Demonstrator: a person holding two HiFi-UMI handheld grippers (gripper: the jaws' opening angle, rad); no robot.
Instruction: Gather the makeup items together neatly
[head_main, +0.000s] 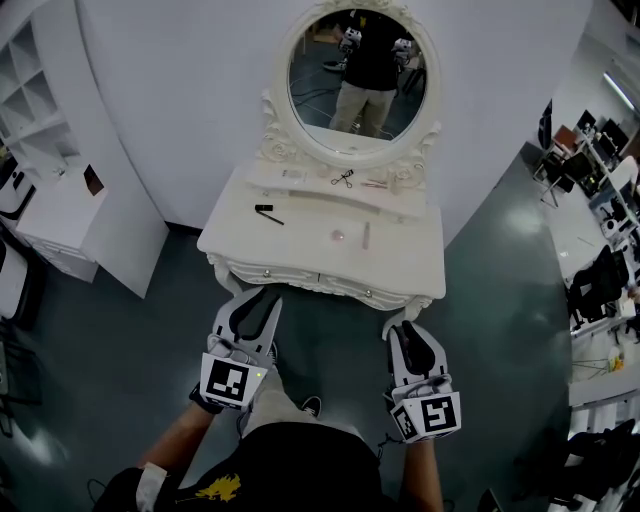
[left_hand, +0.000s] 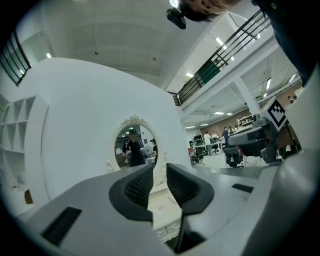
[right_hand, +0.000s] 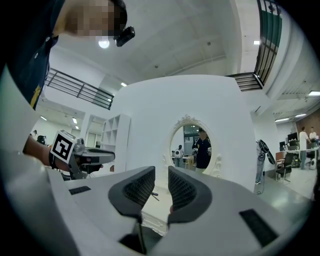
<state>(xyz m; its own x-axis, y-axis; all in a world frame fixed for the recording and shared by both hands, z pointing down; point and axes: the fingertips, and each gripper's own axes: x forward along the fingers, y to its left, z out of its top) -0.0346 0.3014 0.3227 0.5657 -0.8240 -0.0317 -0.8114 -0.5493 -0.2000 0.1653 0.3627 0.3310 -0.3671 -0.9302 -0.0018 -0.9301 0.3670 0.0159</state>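
Observation:
A white vanity table (head_main: 400, 262) with an oval mirror (head_main: 360, 70) stands against the wall ahead. On its top lie a black pencil-like stick (head_main: 265, 211), a round pink item (head_main: 338, 236) and a slim pink tube (head_main: 366, 235). The raised back shelf holds a black scissor-shaped tool (head_main: 343, 178) and a few small pale items (head_main: 376, 183). My left gripper (head_main: 262, 292) (left_hand: 160, 170) and right gripper (head_main: 405, 327) (right_hand: 161, 172) hover level in front of the table's front edge, short of the items. Each has its jaws a narrow gap apart with nothing between them.
A white shelf unit (head_main: 35, 110) and a low white cabinet (head_main: 75, 215) stand at the left. Desks and chairs (head_main: 600, 210) crowd the right side. The person's shoes (head_main: 310, 405) stand on the grey floor below the grippers.

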